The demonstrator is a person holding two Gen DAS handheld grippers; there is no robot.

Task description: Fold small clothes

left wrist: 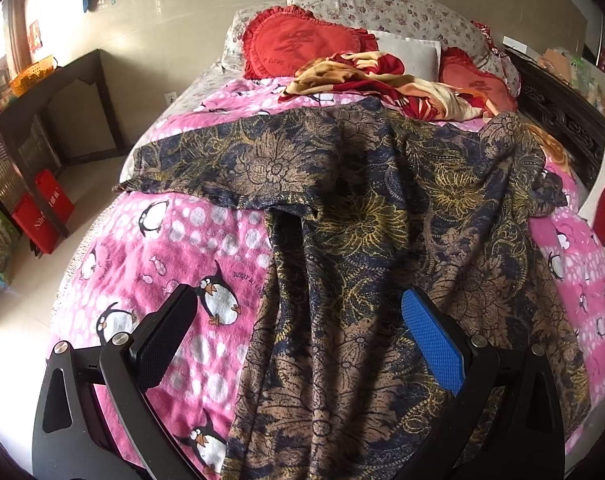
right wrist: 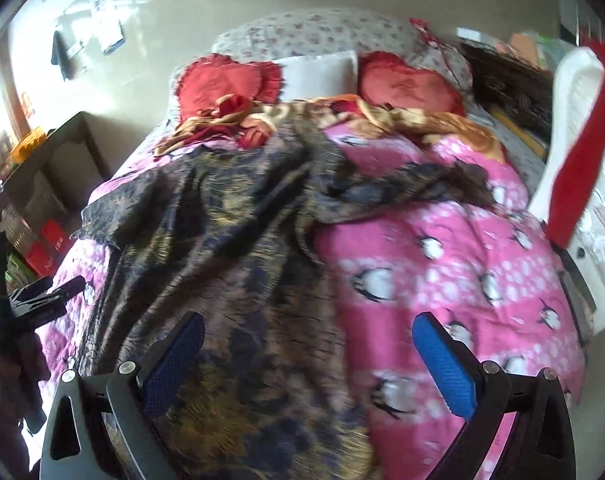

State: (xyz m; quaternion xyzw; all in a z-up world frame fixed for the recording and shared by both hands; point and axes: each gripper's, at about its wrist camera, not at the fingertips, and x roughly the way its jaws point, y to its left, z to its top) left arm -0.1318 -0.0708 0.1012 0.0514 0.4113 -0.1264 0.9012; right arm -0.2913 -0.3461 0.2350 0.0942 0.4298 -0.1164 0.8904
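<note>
A dark blue and tan floral garment (left wrist: 358, 240) lies spread on a pink penguin blanket (left wrist: 174, 248), one sleeve stretched out to the left. My left gripper (left wrist: 298, 316) hovers open above its lower part, nothing between the fingers. The right wrist view is blurred. It shows the same garment (right wrist: 230, 240) across the left half of the blanket (right wrist: 442, 264), its far sleeve bunched toward the right. My right gripper (right wrist: 308, 338) is open over the garment's right edge and holds nothing. The left gripper (right wrist: 42, 300) shows at that view's left edge, a hand around its handle.
Two red heart cushions (left wrist: 294, 42), a white pillow (left wrist: 410, 52) and a crumpled red and gold blanket (left wrist: 382, 80) lie at the head of the bed. A dark table (left wrist: 50, 120) with red bags stands left. A white chair (right wrist: 574, 184) with red cloth stands right.
</note>
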